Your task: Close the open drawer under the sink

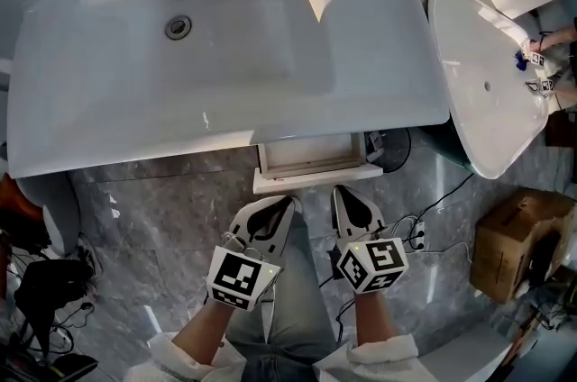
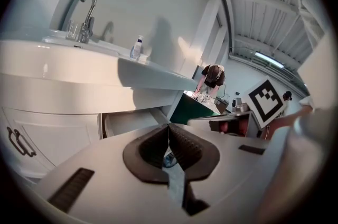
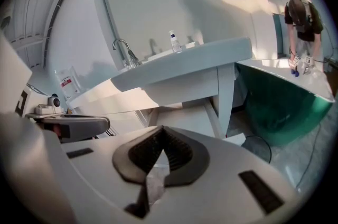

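Observation:
The white drawer (image 1: 312, 166) stands pulled out from under the front edge of the white sink (image 1: 225, 38); its front panel faces me. Both grippers hover over the grey floor just in front of it, side by side. My left gripper (image 1: 289, 204) is shut with nothing in it, its tip a short way below the drawer front. My right gripper (image 1: 340, 192) is also shut and empty, almost at the drawer front. The drawer (image 2: 129, 123) shows beyond the shut left gripper (image 2: 169, 126) in the left gripper view, and the drawer (image 3: 185, 114) lies beyond the shut right gripper (image 3: 162, 128) in the right gripper view.
A second white basin (image 1: 482, 83) on a green base (image 3: 280, 106) stands to the right, with a person (image 3: 302, 17) bent over it. A cardboard box (image 1: 521, 238), cables and a power strip (image 1: 416, 236) lie on the floor right; dark gear (image 1: 36, 286) lies left.

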Demonstrator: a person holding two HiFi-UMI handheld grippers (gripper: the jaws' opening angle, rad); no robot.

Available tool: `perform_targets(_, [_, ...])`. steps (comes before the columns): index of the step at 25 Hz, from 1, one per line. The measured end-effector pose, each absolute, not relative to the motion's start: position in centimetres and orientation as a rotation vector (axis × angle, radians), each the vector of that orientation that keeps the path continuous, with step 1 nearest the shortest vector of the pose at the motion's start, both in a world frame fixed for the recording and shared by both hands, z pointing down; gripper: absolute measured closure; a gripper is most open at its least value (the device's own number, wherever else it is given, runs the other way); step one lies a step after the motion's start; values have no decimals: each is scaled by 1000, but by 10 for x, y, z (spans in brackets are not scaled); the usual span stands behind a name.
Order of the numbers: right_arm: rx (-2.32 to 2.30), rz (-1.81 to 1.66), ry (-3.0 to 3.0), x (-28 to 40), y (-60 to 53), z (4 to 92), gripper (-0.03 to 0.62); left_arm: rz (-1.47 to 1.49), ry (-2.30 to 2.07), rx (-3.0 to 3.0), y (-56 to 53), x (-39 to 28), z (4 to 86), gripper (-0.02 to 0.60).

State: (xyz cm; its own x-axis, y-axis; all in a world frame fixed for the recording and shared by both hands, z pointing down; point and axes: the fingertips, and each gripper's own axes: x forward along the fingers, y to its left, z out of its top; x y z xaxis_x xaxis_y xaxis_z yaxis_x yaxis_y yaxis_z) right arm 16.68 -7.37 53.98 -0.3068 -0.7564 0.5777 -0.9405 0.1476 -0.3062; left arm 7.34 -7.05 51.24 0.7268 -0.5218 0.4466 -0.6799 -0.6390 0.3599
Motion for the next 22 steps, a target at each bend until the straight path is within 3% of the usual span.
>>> perform_targets(22, [1487,823,-2141,176,-62,631,585,533,-1076,2353,-56,80,607,565])
